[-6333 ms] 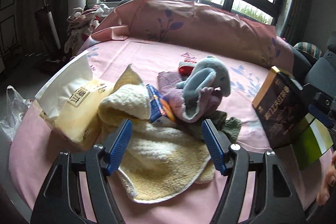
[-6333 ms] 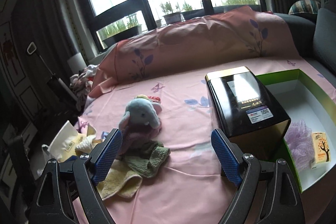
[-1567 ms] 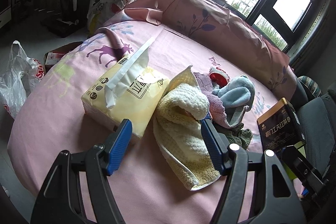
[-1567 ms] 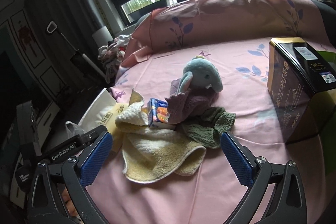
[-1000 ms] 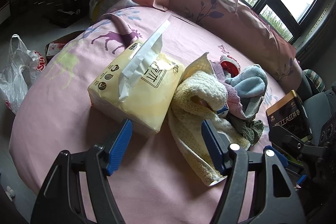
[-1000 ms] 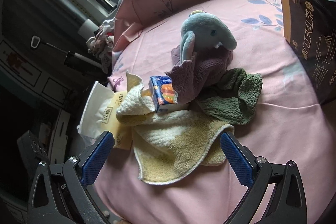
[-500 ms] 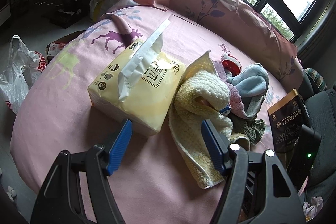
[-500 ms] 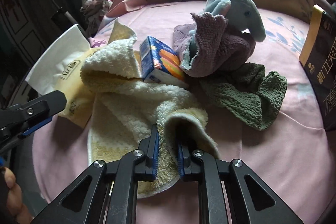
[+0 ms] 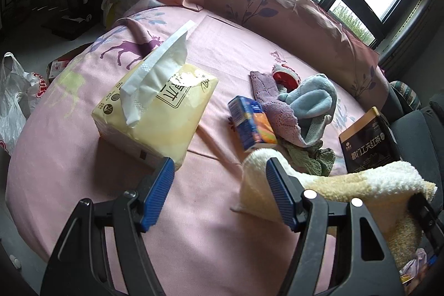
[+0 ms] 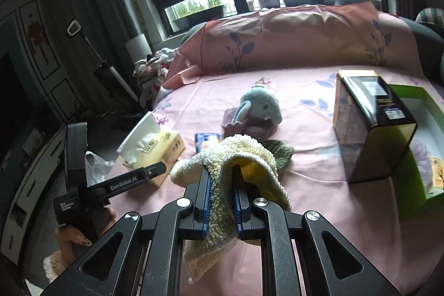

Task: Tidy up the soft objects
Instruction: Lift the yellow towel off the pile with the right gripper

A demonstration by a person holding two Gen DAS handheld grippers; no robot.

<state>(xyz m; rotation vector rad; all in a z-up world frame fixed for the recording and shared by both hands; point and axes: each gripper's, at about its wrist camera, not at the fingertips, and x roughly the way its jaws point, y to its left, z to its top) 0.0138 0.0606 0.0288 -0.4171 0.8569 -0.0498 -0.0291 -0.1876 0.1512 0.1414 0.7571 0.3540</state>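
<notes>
My right gripper is shut on a fold of the cream-yellow towel, which hangs lifted above the pink bed. In the left wrist view the towel drapes at the lower right, behind my open left gripper, which hovers empty over the sheet. A blue plush elephant lies on a purple cloth, with a green cloth under them. The same elephant lies beyond the towel in the right wrist view.
A yellow tissue pack lies left of the pile and a small blue-orange carton beside it. A black tea box stands right, against an open green box with a purple puff inside. A long pillow lines the back.
The right gripper shut on the towel's edge and lifted it off the pile toward the right, uncovering the carton. The left gripper stayed open and nearly still.
</notes>
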